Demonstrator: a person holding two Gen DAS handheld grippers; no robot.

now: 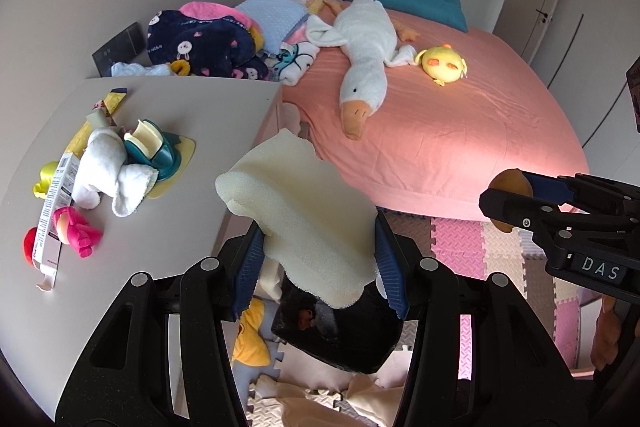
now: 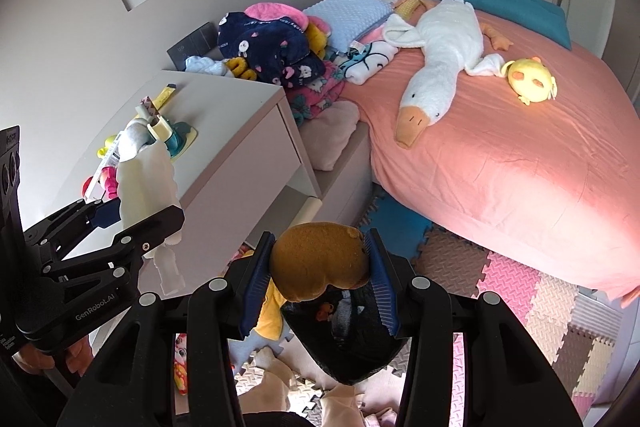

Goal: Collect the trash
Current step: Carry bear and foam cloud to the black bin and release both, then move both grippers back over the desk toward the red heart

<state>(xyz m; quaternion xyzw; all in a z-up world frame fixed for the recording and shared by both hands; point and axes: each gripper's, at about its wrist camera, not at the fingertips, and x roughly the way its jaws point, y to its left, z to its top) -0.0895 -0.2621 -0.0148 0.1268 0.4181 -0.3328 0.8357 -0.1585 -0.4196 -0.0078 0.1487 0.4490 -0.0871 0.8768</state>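
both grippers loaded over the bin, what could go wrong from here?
1. The foam sheet in the left gripper looks wider than the black bin; it may catch on the rim or land on the mats.
2. The brown lump in the right gripper hangs near the bin's edge and could miss.

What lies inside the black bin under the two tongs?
Inside the black bin, only a few dark scraps, one reddish, show. The brown sponge and cream foam held above cover the rest, so its contents stay mostly unseen.
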